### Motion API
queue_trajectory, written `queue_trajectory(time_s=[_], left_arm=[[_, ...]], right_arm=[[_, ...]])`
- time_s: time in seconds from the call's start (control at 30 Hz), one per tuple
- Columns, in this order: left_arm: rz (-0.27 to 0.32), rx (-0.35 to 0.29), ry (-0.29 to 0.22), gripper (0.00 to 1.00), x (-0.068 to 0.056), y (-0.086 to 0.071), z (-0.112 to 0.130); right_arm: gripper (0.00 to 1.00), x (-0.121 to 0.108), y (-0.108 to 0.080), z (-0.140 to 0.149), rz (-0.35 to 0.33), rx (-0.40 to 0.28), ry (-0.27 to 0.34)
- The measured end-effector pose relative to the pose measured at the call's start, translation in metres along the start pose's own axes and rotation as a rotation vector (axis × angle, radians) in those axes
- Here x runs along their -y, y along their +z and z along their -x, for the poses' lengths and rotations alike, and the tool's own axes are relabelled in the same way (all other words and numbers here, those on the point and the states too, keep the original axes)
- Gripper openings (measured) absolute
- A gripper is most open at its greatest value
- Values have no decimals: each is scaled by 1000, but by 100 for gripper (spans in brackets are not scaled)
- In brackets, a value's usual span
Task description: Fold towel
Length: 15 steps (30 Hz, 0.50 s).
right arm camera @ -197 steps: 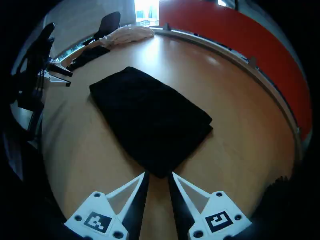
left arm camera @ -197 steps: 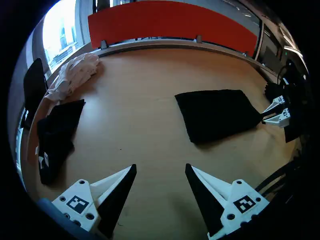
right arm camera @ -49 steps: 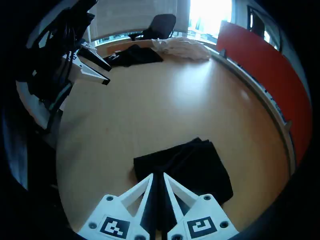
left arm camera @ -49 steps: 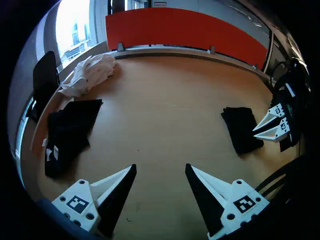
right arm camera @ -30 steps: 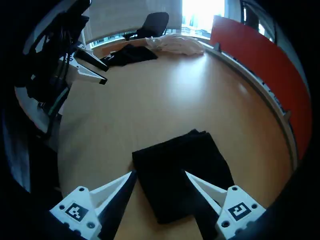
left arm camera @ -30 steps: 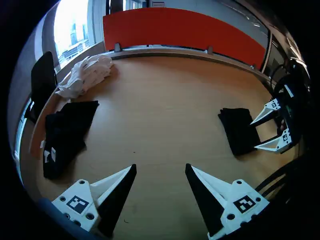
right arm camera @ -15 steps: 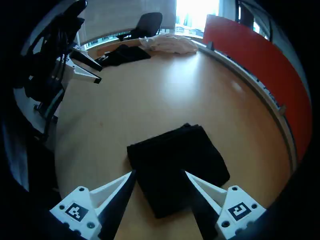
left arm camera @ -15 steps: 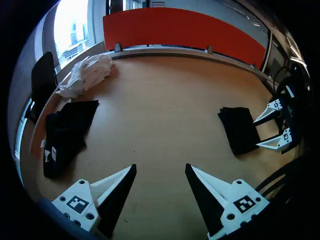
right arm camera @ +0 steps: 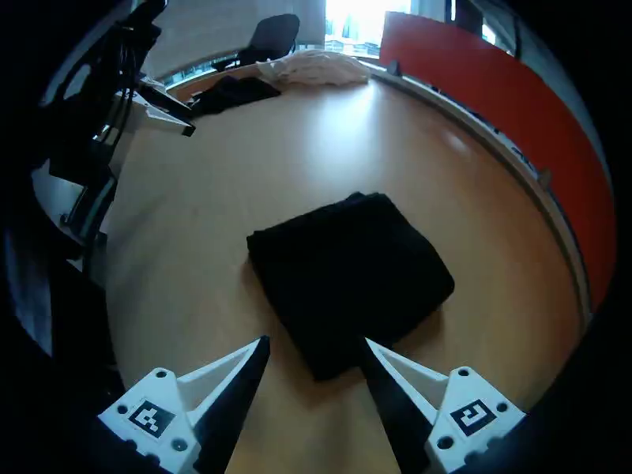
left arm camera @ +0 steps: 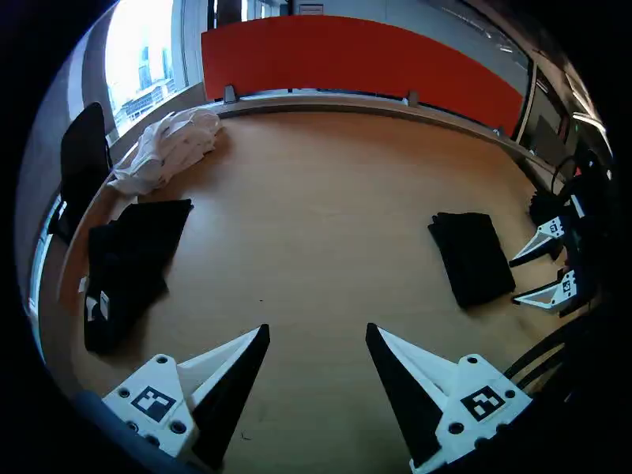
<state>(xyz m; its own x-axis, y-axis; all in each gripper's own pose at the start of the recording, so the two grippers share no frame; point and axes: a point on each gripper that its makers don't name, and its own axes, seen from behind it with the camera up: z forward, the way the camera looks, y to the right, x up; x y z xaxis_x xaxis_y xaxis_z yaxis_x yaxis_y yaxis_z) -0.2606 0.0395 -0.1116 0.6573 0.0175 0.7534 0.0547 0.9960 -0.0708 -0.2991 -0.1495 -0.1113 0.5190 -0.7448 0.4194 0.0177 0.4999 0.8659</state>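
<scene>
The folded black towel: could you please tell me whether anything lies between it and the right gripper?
Nothing visible does. The open right gripper directly faces the near corner of the folded black towel, which lies on the wooden table. The dark cloth pile and white cloth lie at the far end.

The left gripper (left arm camera: 316,328) and right gripper (right arm camera: 314,341) have white wedge fingers (left arm camera: 207,365) with black inner faces, small screws (left arm camera: 162,359) and square black-and-white tags (left arm camera: 152,401).

On the worktop (left arm camera: 316,189) you have one folded black towel (left arm camera: 472,257), one dark cloth pile (left arm camera: 126,265) and one white cloth heap (left arm camera: 170,146). Beyond its edges you have one black chair (left arm camera: 79,170) and one red partition (left arm camera: 355,59). You hold two tools: the left hand-held gripper (left arm camera: 317,330) and the right hand-held gripper (right arm camera: 314,341).
</scene>
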Motion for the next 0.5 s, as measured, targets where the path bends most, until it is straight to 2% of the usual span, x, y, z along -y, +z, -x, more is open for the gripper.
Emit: queue_trajectory(time_s=[0.5], left_arm=[[2, 3, 14, 90, -2, 1, 0]], right_arm=[[82, -5, -5, 22, 24, 23, 42]])
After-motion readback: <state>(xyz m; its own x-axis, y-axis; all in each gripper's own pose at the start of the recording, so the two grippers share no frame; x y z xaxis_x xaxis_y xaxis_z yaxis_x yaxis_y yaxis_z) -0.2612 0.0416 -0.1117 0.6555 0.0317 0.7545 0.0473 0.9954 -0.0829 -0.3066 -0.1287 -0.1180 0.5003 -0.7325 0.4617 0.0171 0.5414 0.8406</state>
